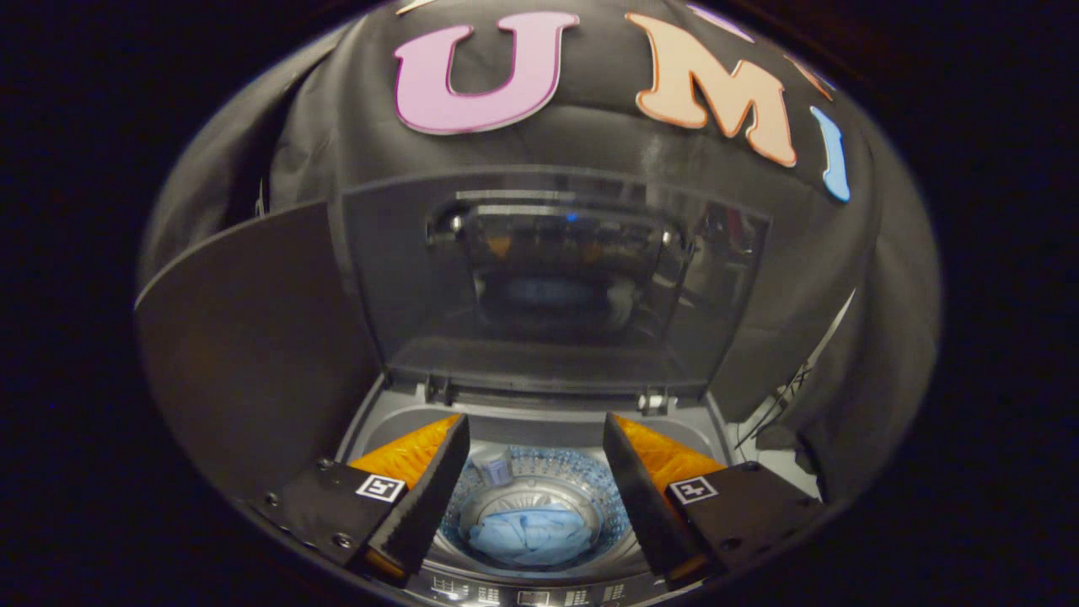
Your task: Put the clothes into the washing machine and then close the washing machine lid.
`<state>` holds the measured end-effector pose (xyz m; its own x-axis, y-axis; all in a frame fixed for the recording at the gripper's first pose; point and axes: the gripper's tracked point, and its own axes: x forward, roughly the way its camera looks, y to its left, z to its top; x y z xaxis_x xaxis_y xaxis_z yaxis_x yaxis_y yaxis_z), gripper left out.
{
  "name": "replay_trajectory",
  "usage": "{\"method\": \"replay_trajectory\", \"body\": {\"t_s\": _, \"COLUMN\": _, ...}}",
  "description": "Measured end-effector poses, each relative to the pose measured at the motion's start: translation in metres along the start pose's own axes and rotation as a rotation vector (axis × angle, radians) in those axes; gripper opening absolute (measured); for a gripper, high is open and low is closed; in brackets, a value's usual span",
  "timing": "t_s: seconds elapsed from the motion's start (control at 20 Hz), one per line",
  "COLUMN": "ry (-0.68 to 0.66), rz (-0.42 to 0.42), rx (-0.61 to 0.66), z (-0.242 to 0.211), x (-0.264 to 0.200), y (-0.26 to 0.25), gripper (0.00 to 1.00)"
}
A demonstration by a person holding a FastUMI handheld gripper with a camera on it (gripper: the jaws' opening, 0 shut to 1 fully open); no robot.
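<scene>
Your tool [535, 472] hangs wide open and empty above the washing machine [539, 421]; the blue clothes [529, 535] already lie down in the drum, between and below your fingers. The lid [556, 278] stands upright just beyond them, hinged along its bottom edge, so reach forward and up

The gripper [535, 459] is held above the washing machine [379, 413], its two fingers [434, 489] spread wide apart and touching nothing. Between them, down in the drum [582, 472], a light blue cloth [529, 535] is seen lying crumpled at the bottom. Beyond the fingers the lid [556, 278] is raised upright — its dark glass panel is turned toward the camera, hinged along the back of the opening. A control strip [531, 597] is seen at the near rim.
</scene>
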<state>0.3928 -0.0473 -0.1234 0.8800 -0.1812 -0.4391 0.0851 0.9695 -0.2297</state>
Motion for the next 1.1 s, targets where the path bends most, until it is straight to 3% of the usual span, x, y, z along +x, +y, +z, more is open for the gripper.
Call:
{"method": "replay_trajectory", "body": {"t_s": 0.25, "ry": -0.170, "rz": 0.003, "rx": 0.013, "z": 0.076, "x": -0.026, "y": -0.007, "gripper": 0.98}}
{"method": "replay_trajectory", "body": {"t_s": 0.5, "ry": -0.290, "rz": -0.050, "rx": -0.008, "z": 0.140, "x": -0.041, "y": -0.025, "gripper": 0.99}}
{"method": "replay_trajectory", "body": {"t_s": 0.95, "ry": -0.378, "rz": 0.023, "rx": 0.084, "z": 0.199, "x": -0.004, "y": -0.002, "gripper": 0.98}}
{"method": "replay_trajectory", "body": {"t_s": 1.1, "ry": -0.428, "rz": 0.001, "rx": 0.093, "z": 0.213, "x": 0.018, "y": -0.006, "gripper": 0.98}}
